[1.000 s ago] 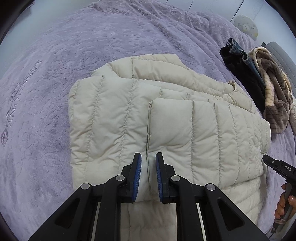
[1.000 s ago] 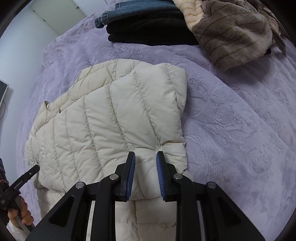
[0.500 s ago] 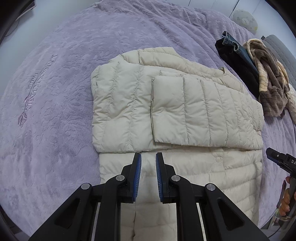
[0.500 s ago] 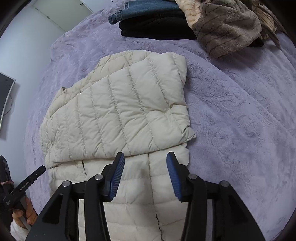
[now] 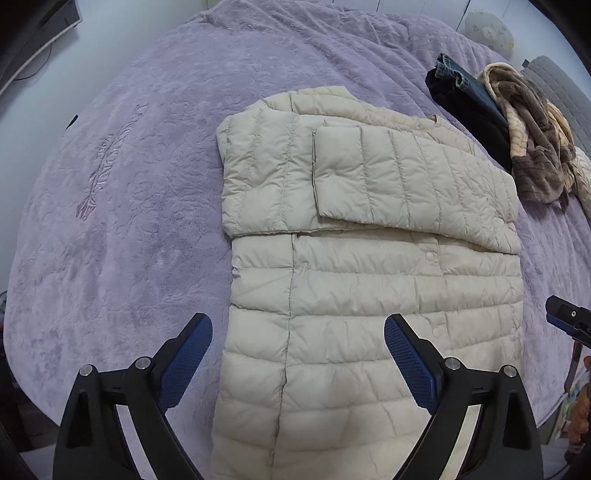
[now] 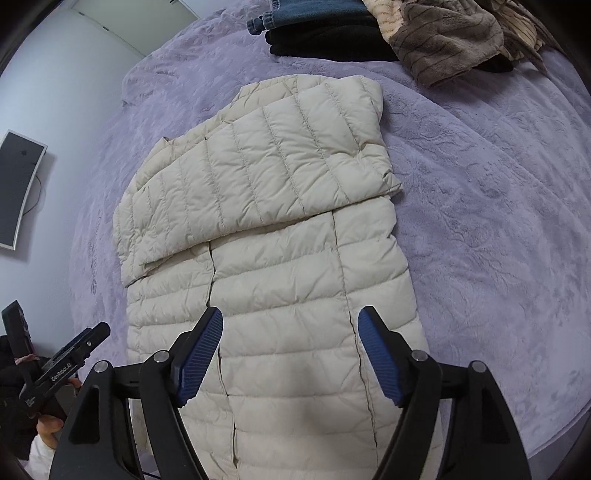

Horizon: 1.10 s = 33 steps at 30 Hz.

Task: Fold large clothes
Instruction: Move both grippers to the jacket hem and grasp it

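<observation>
A cream quilted puffer jacket [image 5: 369, 280] lies flat on the purple bedspread [image 5: 129, 192], both sleeves folded across its chest. In the right wrist view the same jacket [image 6: 280, 258] stretches from the near edge toward the clothes pile. My left gripper [image 5: 298, 343] hovers above the jacket's lower left part, jaws opening wide, nothing between the blue pads. My right gripper [image 6: 291, 341] hangs over the lower right part, jaws opening, also holding nothing. Each gripper shows at the edge of the other's view.
A pile of dark trousers, jeans and a brown striped fleece [image 5: 517, 144] sits at the bed's far right, seen also as a pile [image 6: 388, 33] in the right wrist view. A monitor [image 6: 18, 192] hangs on the left wall. A hand [image 6: 48, 424] grips the left tool.
Both grippers pulled back and up from the folded sleeves, so the jacket's lower half came into view. The left jaws went from shut to wide open; the right jaws widened steadily.
</observation>
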Each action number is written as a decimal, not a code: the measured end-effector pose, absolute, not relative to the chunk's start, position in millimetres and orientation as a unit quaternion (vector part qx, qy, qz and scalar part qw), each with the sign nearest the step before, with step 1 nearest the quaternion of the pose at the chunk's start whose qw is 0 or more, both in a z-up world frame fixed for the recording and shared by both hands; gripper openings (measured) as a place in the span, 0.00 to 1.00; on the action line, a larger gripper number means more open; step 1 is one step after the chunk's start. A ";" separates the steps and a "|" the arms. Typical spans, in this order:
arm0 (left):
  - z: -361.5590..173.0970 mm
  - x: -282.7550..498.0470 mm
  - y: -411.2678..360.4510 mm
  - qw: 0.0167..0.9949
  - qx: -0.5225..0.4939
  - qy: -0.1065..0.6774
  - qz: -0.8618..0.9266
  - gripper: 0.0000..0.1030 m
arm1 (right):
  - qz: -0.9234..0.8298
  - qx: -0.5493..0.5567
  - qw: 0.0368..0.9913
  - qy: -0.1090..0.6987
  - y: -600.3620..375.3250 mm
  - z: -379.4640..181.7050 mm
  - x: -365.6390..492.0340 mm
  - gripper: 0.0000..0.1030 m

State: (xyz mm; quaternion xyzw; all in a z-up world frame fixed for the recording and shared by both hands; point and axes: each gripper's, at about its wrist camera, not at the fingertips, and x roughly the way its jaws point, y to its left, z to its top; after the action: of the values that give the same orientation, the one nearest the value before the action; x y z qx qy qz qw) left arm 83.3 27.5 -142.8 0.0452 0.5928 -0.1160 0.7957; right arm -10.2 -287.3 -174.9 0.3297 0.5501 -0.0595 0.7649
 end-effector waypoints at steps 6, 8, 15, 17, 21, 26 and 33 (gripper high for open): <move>-139.0 69.2 39.4 0.789 0.046 0.602 -0.111 0.92 | -0.054 0.325 0.764 0.554 -280.0 -166.6 -23.7 0.81; -138.2 63.3 43.4 0.789 0.051 0.602 -0.109 0.93 | -0.049 0.322 0.766 0.555 -277.3 -163.1 -27.4 0.84; -141.1 46.7 55.3 0.783 0.063 0.610 -0.104 1.00 | -0.045 0.307 0.772 0.554 -268.8 -158.7 -41.8 0.86; -143.9 44.2 58.5 0.780 0.065 0.615 -0.102 1.00 | -0.046 0.314 0.774 0.548 -268.8 -159.4 -47.3 0.86; -149.3 40.5 63.5 0.772 0.070 0.624 -0.100 1.00 | -0.053 0.322 0.772 0.545 -271.3 -161.9 -57.8 0.86; -159.5 36.9 74.3 0.763 0.067 0.636 -0.093 1.00 | -0.071 0.326 0.763 0.553 -278.9 -166.8 -70.7 0.86; -180.6 27.1 93.5 0.742 0.069 0.660 -0.101 1.00 | -0.071 0.359 0.739 0.565 -290.6 -184.2 -91.9 0.86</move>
State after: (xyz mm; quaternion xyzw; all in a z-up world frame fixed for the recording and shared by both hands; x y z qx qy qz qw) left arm 27.1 93.5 -180.6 0.0687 0.6596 -0.1014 0.7416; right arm -91.9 -290.7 -184.2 0.3586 0.5653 -0.0708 0.7395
